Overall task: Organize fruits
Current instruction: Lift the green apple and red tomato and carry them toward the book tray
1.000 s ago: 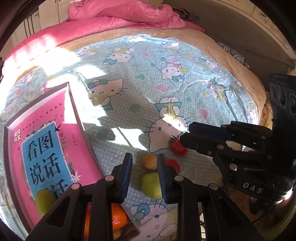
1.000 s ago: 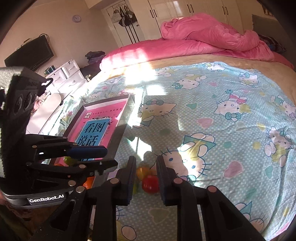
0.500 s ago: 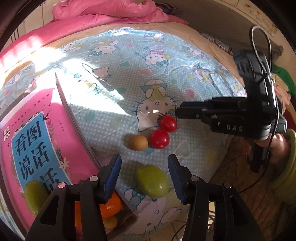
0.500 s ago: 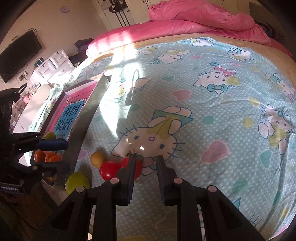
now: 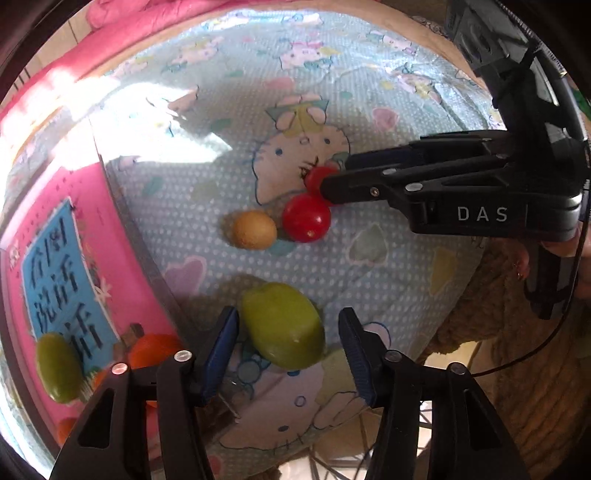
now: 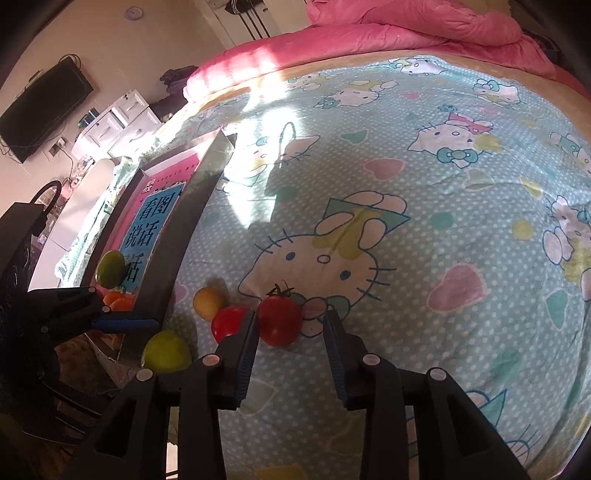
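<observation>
Loose fruits lie on the cartoon-cat bedsheet beside a metal-walled tray [image 5: 140, 251] lined with a pink book. My left gripper [image 5: 288, 332] points down over a green fruit [image 5: 282, 325]. Its jaws straddle the fruit and are closing, with small gaps on both sides. My right gripper [image 6: 291, 321] stands around a stemmed red tomato [image 6: 279, 321]. Its jaws are opening, and the right pad is clear of the tomato. A second red tomato [image 5: 306, 218] and a small tan fruit [image 5: 255, 229] sit between the two grippers. The tray holds another green fruit [image 5: 59, 365] and oranges [image 5: 155, 350].
The bed's near edge runs just below the green fruit. A person's hand and fuzzy sleeve [image 5: 517, 295] hold the right gripper. A pink duvet [image 6: 406, 22] lies at the far end of the bed. A TV [image 6: 44, 107] and white drawers [image 6: 114, 125] stand at the left.
Both grippers sank toward the fruits. The left jaws went from shut to spread around the green fruit. The right jaws, shut before, have parted around the stemmed tomato.
</observation>
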`<state>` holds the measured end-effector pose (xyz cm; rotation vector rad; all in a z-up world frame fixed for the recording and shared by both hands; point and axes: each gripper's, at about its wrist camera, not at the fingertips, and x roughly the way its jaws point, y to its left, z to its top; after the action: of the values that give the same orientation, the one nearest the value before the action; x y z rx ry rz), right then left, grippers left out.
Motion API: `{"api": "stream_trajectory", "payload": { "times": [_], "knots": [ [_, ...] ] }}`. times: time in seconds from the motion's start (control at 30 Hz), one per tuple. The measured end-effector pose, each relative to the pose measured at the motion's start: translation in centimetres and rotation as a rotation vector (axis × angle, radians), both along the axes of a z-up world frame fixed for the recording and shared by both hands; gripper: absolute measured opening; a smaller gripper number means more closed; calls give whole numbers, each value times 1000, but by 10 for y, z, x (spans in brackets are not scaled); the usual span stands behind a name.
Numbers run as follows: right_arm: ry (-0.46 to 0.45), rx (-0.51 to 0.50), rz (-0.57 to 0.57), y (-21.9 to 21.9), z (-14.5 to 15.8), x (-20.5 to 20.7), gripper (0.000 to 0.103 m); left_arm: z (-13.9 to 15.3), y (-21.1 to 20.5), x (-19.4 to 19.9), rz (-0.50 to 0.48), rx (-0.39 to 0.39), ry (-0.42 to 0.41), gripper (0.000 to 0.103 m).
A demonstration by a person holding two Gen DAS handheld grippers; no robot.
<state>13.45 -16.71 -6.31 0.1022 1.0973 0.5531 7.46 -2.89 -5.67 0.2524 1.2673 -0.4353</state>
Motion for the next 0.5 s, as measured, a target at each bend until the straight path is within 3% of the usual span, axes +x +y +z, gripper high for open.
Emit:
{"api": "stream_trajectory", "payload": {
  "times": [0.1,0.27,0.4,0.5],
  "knots": [
    [-4,-12,21,8,-4,-1,36,-4,-5,-3,0,35,-24,53],
    [-24,-35,47,16,-6,0,36,-6,-4,4,45,29,-38,42],
    [-14,-53,62,20,-12,5,36,-6,-4,5,55,33,-47,42],
    [-23,-85,68,23,-13,5,30,-2,-1,8,74,2,-53,42]
  ]
}}
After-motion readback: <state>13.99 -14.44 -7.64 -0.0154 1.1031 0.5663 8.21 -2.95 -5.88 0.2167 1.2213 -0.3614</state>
